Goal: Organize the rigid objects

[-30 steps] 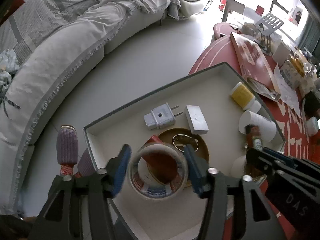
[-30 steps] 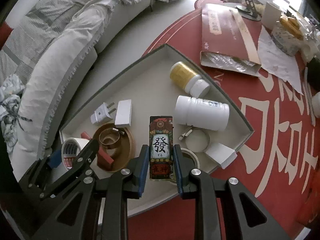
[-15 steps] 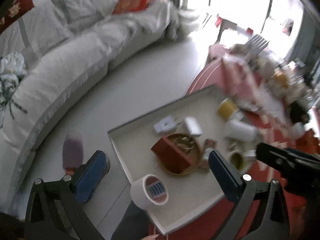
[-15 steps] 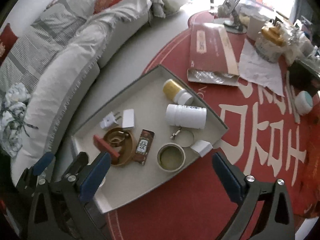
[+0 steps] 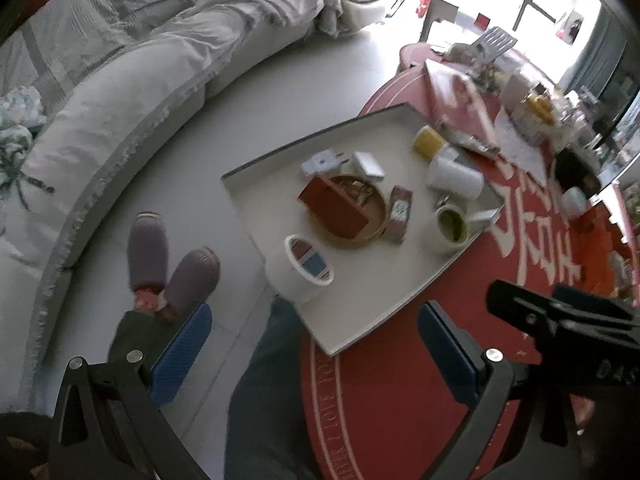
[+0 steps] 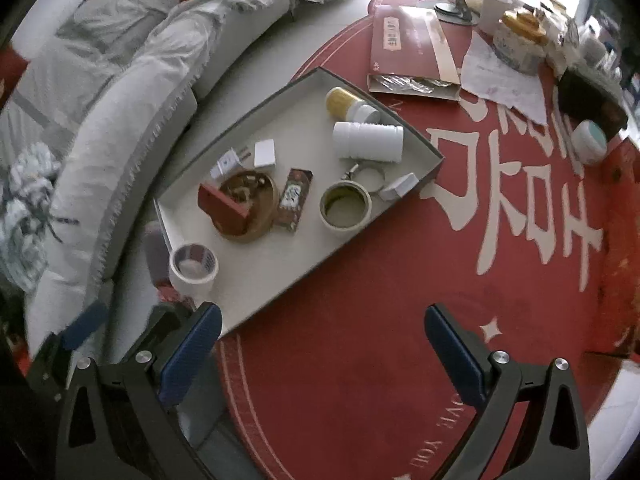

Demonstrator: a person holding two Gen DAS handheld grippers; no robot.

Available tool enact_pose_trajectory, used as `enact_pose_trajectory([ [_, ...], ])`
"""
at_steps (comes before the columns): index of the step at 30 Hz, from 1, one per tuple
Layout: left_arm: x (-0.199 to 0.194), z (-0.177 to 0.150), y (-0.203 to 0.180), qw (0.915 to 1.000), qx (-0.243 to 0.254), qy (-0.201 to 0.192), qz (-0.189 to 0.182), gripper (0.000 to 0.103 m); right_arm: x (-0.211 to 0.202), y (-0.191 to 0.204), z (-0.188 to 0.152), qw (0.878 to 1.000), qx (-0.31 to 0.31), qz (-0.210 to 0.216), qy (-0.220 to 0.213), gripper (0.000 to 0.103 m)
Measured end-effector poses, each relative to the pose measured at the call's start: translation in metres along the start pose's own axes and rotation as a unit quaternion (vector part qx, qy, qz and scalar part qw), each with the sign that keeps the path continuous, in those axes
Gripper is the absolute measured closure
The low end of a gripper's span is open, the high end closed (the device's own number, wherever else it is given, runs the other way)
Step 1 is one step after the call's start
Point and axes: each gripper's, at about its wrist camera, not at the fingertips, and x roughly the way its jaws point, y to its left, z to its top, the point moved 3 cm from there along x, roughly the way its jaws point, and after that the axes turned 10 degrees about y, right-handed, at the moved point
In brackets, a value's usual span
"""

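Observation:
A shallow white tray (image 5: 280, 160) (image 6: 240, 304) lies on the red round table. It holds a white tape roll (image 5: 300, 268) (image 6: 194, 266), a brown dish (image 5: 360, 216) (image 6: 256, 204) with a red box (image 5: 334, 210), a card pack (image 5: 400, 210) (image 6: 296, 200), a second tape roll (image 6: 346, 208), a white bottle (image 6: 368, 142), a yellow-capped jar (image 6: 340, 102), a plug (image 6: 226, 164) and a small white box (image 6: 265, 153). My left gripper (image 5: 316, 348) is open and empty, held high and back from the tray. My right gripper (image 6: 324, 352) is open and empty above the table's near side.
A grey sofa (image 5: 120, 92) curves along the left. Purple slippers (image 5: 172, 268) and my trouser leg (image 5: 264, 400) are on the floor below the tray's near corner. A red folder (image 6: 412, 44), papers, jars and a metal stand crowd the table's far side.
My left gripper let go of the white tape roll and my right let go of the card pack. Both opened wide and pulled up and back from the tray.

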Motion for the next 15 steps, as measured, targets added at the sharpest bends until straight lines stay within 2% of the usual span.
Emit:
enact_pose_trajectory([
  [15, -0.034, -0.008, -0.007, 0.9996, 0.012, -0.025, 0.009, 0.0, -0.02, 0.006, -0.011, 1.0, -0.007, -0.012, -0.012, 0.001],
])
